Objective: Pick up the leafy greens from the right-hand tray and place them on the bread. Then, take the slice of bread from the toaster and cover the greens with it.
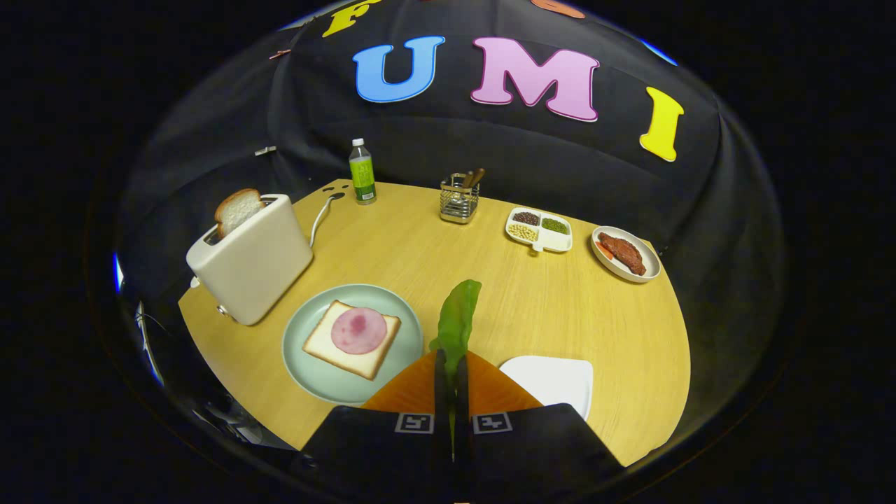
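My gripper (452, 364) is pinched tight on the stem end of the leafy greens (458, 318), both fingers pressing it, and the leaf stands up ahead of the fingertips, held clear above the worktop (420, 245). I judge it light, thin and floppy, so I grip low at the stalk, where it is firmest; the blade would likely fold or tear under a hard squeeze, and it may cling to a finger when I let go.

Just to the left sits the pale green plate (308, 374) with a slice of bread (325, 343) topped by a round of ham (358, 330). The white tray (553, 378) on my right holds nothing now. Further left, the toaster (252, 262) has a second slice (236, 208) sticking out of its slot. Beyond are a divided dish of beans (540, 229) and a plate of meat (625, 253).
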Demonstrator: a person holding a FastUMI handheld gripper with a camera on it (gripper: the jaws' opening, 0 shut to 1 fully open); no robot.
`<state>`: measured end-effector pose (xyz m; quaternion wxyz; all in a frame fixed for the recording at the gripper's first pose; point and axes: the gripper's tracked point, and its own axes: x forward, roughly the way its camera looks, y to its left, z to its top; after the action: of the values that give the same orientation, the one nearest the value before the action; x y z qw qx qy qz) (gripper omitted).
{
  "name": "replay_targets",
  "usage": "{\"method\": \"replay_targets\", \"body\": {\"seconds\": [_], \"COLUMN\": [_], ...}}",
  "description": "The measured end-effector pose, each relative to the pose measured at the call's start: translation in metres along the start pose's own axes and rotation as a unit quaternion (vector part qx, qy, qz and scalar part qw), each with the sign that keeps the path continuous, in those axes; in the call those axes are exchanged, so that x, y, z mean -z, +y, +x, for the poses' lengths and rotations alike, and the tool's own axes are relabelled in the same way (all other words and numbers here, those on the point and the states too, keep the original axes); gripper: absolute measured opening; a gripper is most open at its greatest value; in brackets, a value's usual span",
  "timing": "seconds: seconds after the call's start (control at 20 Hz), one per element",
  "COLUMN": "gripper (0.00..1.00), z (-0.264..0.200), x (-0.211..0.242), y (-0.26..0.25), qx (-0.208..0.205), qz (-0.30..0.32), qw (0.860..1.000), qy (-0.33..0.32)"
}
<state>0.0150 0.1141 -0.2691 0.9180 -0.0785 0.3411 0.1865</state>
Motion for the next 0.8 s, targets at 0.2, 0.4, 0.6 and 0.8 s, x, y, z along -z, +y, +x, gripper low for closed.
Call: {"method": "replay_targets", "body": {"seconds": [0.2,0.4,0.6,0.8], "gripper": [0.06,0.06,0.06,0.06], "z": [0.009,0.022,0.039,0.056], "x": [-0.015,-0.024,-0.023,-0.021], "y": [0.039,0.07,0.091,0.108], "qx": [-0.018,-0.027,-0.033,-0.037], "qz": [-0.018,-0.03,-0.042,-0.056], "qw": [1.0,0.999,0.999,0.998], "qy": [-0.005,-0.004,0.006,0.017]}}
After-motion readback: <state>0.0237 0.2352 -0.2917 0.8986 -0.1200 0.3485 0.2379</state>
